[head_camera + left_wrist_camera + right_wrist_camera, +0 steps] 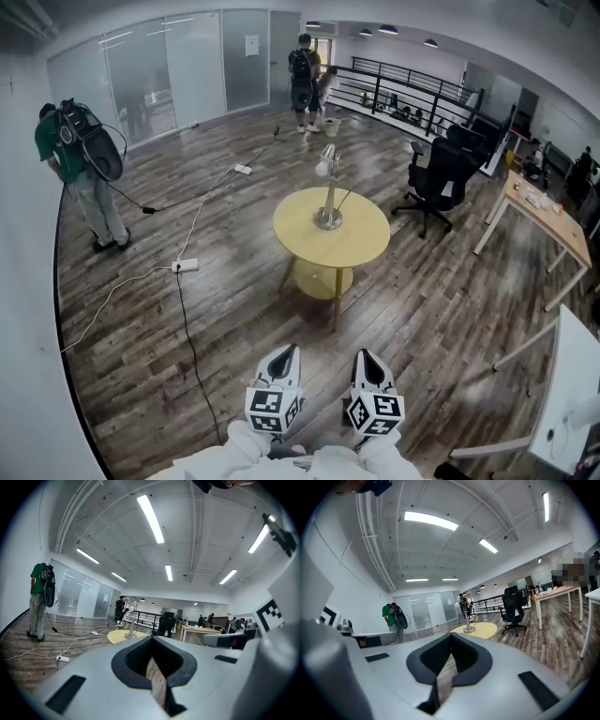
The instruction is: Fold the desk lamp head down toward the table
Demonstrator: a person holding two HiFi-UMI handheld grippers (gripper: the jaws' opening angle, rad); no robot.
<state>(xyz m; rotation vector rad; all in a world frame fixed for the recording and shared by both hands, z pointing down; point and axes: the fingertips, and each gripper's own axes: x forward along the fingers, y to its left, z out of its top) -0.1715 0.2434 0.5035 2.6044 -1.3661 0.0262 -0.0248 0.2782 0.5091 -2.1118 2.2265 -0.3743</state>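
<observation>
The desk lamp (327, 192) stands upright on a round yellow table (361, 246) in the middle of the room, on a silver base with its white head (325, 163) up top. My two grippers are far short of the table, side by side at the bottom of the head view: the left gripper (289, 350) and the right gripper (364, 355), both shut and empty. The left gripper view shows the lamp (132, 620) small and distant beyond the shut left gripper (152, 637). The right gripper view shows the lamp (467, 618) on the table (483, 629) past the shut right gripper (451, 635).
A black office chair (439, 178) stands right of the table. A wooden desk (553, 217) and a white desk (570, 394) line the right side. A power strip (186, 265) with cables lies on the floor at left. One person (80, 169) stands at left, another person (304, 80) at the back.
</observation>
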